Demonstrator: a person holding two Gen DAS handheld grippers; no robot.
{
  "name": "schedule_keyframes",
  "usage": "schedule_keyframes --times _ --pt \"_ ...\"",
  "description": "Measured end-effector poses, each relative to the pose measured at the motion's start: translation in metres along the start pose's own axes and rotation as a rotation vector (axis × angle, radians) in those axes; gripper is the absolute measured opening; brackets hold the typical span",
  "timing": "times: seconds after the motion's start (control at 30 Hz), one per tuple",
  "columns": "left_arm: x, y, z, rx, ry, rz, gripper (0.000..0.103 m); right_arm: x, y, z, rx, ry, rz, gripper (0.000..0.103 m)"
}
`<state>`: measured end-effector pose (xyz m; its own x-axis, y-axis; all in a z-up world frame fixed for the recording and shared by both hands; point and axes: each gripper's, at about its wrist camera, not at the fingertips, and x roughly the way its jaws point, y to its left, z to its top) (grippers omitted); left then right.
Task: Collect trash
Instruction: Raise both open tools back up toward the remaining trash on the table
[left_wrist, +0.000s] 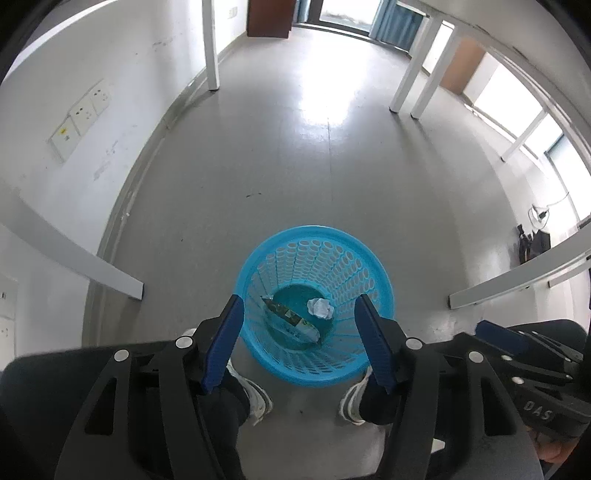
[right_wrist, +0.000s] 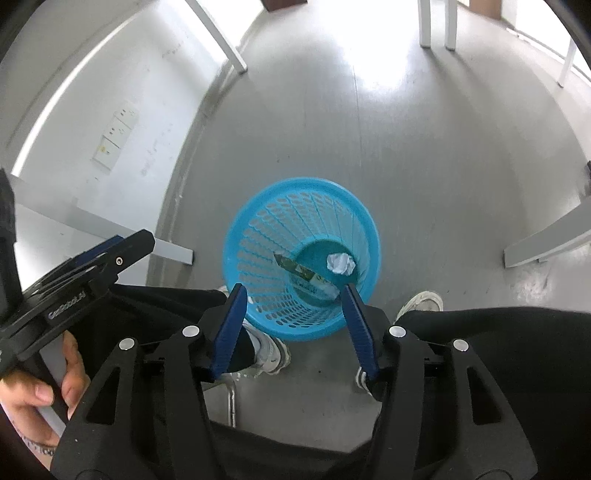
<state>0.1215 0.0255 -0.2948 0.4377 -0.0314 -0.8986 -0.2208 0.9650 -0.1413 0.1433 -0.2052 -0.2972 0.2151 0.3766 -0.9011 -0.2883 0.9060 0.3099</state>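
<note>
A blue perforated wastebasket (left_wrist: 317, 306) stands upright on the grey floor (left_wrist: 295, 166), its open mouth facing up toward both cameras. On its solid bottom lie 2 pieces of trash. One is a flattened green-and-white carton (left_wrist: 291, 318), long and narrow; in the left wrist view its long axis runs diagonally from upper left to lower right, one pointed end resting up against the basket wall and the other end low on the base. The other is a crumpled white paper ball (left_wrist: 320, 308), lying just beside the carton's middle, on the right of the base.

The left gripper (left_wrist: 301, 343) hovers above the basket with its blue-padded jaws spread wide and nothing between them. The right gripper (right_wrist: 293, 330) hangs over the basket's near rim, jaws likewise spread wide and empty.

A pair of white sneakers (right_wrist: 271, 352) stands on the floor at the basket's near side. White table legs (left_wrist: 212, 44) rise farther off.
</note>
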Motion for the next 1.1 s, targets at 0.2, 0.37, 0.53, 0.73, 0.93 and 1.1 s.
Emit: schedule_keyframes --times 0.2,0.37,0.53,0.73,0.93,1.1 --pt "-0.037 0.004 -0.011 0.016 -0.059 -0.013 0.074 -0.050 0.006 -0.013 -0.028 -0.085 -0.021 0.059" --pt "-0.067 0.000 -0.016 0.030 -0.088 -0.057 0.077 -0.091 0.009 -0.027 -0.077 -0.154 -0.039 0.061" --pt "-0.105 -0.006 -0.023 0.069 -0.185 -0.068 0.097 -0.136 0.018 -0.038 -0.117 -0.253 -0.024 0.067" --pt "-0.159 -0.012 -0.032 0.115 -0.291 -0.082 0.097 -0.192 0.028 -0.041 -0.154 -0.379 0.013 0.080" --pt "-0.204 -0.012 -0.018 0.136 -0.399 -0.088 0.097 -0.243 0.047 -0.030 -0.197 -0.501 0.047 0.091" --pt "-0.233 -0.001 0.008 0.129 -0.435 -0.064 0.097 -0.277 0.070 -0.014 -0.275 -0.568 0.053 0.094"
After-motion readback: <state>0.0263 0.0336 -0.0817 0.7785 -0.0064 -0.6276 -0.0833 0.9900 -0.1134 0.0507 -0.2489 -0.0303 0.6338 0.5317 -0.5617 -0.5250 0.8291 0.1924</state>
